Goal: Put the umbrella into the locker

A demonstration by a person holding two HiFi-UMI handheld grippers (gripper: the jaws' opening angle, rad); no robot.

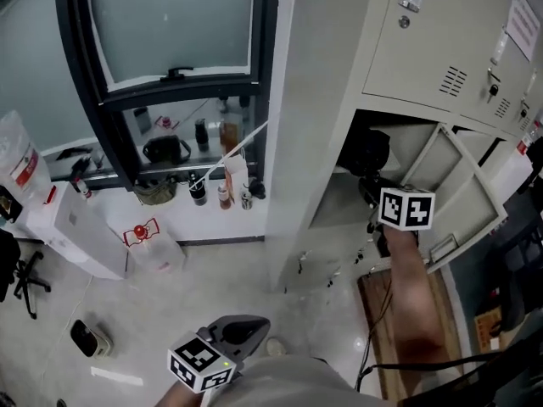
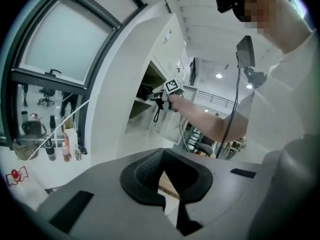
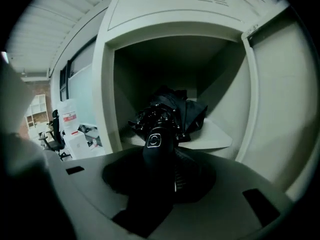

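A black folded umbrella (image 3: 172, 109) lies with its canopy inside the open locker compartment (image 3: 220, 139), just over the shelf. My right gripper (image 3: 159, 156) is shut on the umbrella's handle (image 3: 154, 143), which sticks out toward the camera. In the head view the right gripper (image 1: 375, 189) reaches into the locker (image 1: 335, 206) with the umbrella (image 1: 366, 153) dark inside, and the locker door (image 1: 465, 195) is swung open to the right. My left gripper (image 1: 239, 333) hangs low by the person's body; its jaws (image 2: 162, 156) meet at the tips with nothing held.
Closed locker doors (image 1: 433, 49) sit above the open one. Left of the locker is a window sill with bottles (image 1: 225, 185). A white box (image 1: 76, 227) and a plastic bag (image 1: 154, 242) stand on the floor. A wooden board (image 1: 399, 312) lies under the locker.
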